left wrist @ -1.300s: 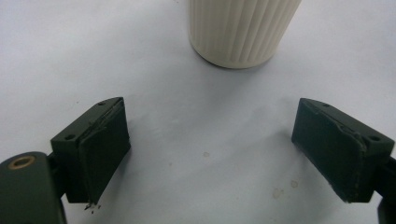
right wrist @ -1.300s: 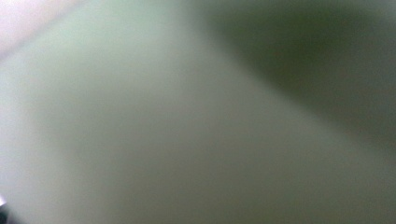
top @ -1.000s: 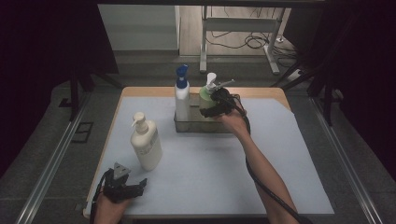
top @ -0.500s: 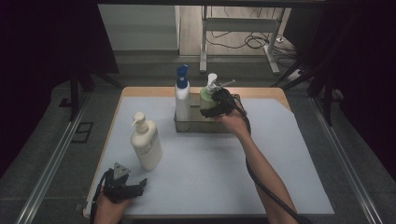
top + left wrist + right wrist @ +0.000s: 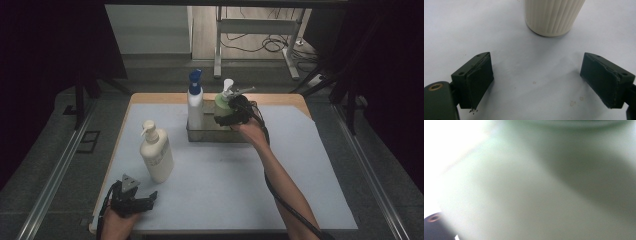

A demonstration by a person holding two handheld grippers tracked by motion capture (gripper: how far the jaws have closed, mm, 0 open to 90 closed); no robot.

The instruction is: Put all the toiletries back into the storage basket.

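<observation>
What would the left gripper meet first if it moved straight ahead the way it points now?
Probably the cream ribbed bottle: it stands straight ahead of the open left gripper, with bare white table cover between them.

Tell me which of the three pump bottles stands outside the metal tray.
The cream pump bottle, alone on the white mat; the blue-capped bottle and green bottle stand in the tray.

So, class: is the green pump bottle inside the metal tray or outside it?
Inside: the green pump bottle stands upright in the metal tray.
</observation>
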